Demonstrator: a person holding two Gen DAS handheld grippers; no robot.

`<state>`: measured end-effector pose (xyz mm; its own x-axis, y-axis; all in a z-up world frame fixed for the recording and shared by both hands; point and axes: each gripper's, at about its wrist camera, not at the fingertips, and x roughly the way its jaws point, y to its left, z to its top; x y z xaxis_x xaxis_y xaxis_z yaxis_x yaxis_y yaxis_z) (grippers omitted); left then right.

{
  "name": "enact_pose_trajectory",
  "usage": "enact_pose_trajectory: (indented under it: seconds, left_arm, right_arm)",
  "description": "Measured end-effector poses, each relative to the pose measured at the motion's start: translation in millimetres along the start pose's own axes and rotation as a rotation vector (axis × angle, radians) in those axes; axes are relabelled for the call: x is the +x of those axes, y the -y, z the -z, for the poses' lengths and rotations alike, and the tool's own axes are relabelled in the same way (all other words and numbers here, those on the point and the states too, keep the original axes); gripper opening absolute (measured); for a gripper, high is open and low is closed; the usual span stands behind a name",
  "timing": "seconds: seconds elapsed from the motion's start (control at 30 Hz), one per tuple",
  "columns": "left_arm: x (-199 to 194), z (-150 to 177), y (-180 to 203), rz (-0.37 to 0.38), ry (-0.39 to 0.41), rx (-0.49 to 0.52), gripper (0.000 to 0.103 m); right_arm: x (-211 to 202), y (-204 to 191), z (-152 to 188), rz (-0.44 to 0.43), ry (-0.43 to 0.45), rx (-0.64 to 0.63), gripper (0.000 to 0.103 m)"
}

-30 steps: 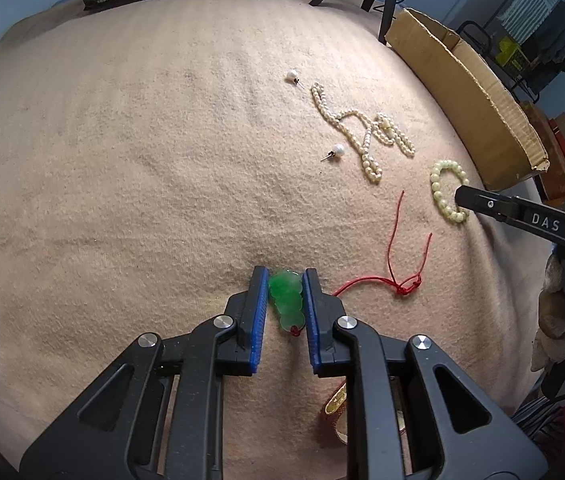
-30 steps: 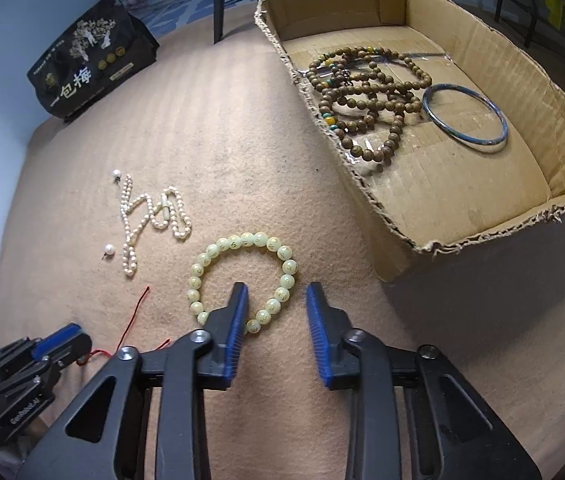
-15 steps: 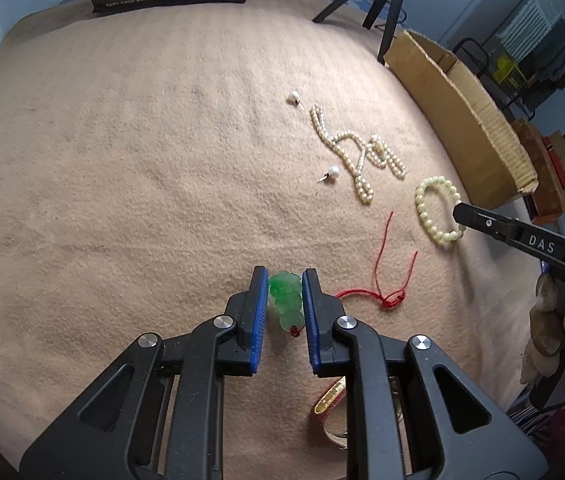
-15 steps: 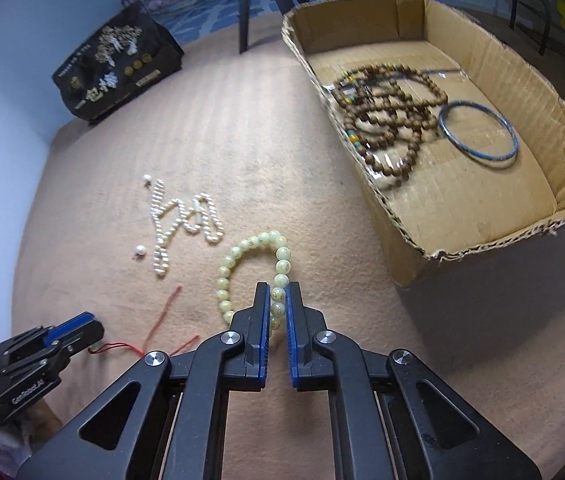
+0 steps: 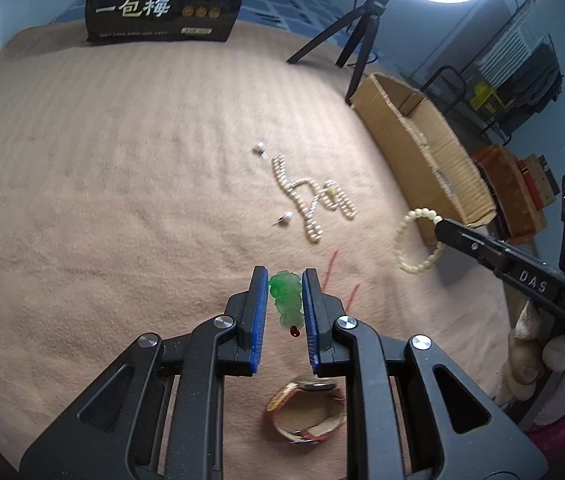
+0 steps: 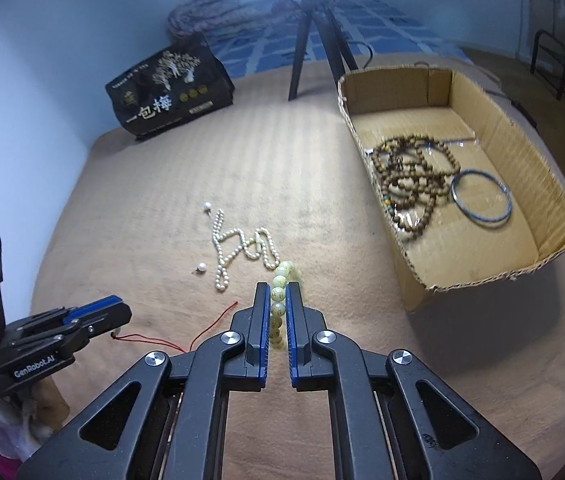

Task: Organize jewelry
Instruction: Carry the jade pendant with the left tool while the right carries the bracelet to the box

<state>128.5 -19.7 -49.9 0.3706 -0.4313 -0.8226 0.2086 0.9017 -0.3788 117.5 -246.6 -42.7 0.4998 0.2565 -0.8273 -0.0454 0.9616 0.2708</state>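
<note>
My left gripper (image 5: 285,278) is shut on a green jade pendant (image 5: 286,299) and holds it above the tan blanket; its red cord (image 5: 328,270) trails down to the right. My right gripper (image 6: 278,292) is shut on a pale green bead bracelet (image 6: 280,298), lifted off the blanket; the bracelet also shows in the left wrist view (image 5: 418,240), hanging from the right gripper's tip. A white pearl necklace (image 5: 312,200) and two loose pearl earrings (image 5: 285,218) lie on the blanket. The cardboard box (image 6: 522,152) at the right holds brown wooden beads (image 6: 410,184) and a blue bangle (image 6: 482,196).
A black snack bag (image 5: 166,0) stands at the blanket's far edge. A tripod (image 5: 358,32) with a ring light stands behind the box. A red and gold watch band (image 5: 306,412) lies under my left gripper. The left gripper shows in the right wrist view (image 6: 82,320).
Both grippers have risen. The right gripper shut on the bead bracelet and lifted it off the blanket. The left gripper raised the jade pendant, dragging its red cord.
</note>
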Motion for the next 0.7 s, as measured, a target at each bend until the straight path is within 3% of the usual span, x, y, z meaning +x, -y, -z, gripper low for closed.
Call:
enact_pose_trajectory:
  seconds: [0.7]
  left_arm:
    - [-28, -39, 86, 0.15, 0.113, 0.083, 0.016]
  right_arm:
    - [-66, 32, -28, 0.001, 0.175, 0.009, 0.006]
